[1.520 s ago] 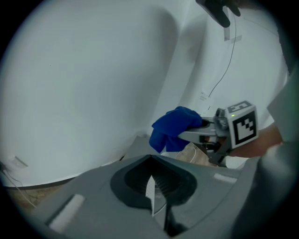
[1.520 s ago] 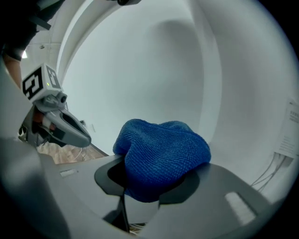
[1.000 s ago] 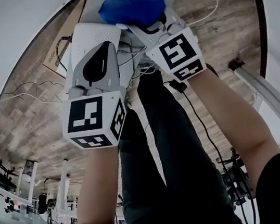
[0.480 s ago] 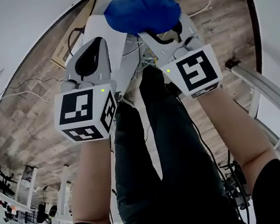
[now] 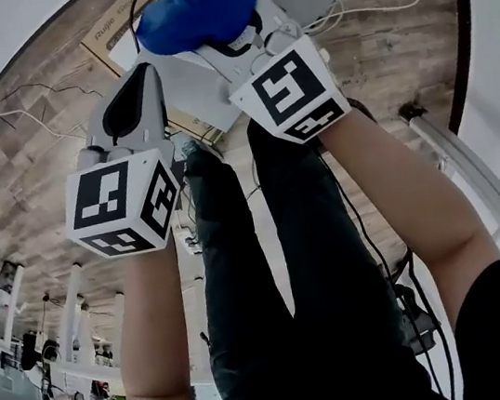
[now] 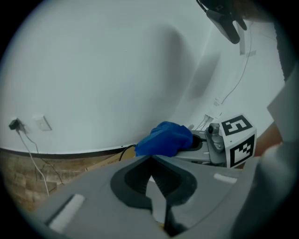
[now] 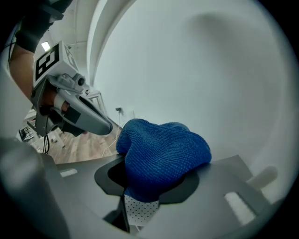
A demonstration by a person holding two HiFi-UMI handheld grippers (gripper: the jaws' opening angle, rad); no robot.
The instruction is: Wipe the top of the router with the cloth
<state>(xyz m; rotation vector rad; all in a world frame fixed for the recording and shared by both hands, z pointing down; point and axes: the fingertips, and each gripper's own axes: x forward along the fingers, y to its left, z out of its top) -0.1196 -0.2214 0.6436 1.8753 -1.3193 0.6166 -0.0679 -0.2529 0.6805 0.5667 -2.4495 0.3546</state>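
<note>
Blue cloth [image 5: 201, 9], pinched in right claw [image 5: 227, 40] over router [image 5: 187, 87], may shove unit w/o brace: left claw [image 6: 152, 172] near router pressed together, empty.

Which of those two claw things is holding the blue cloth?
The right gripper: its jaws clamp the cloth. The left gripper is shut on nothing.

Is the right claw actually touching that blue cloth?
Touching. The right gripper view shows the blue cloth bunched up and clamped between the jaws of the right claw.
</note>
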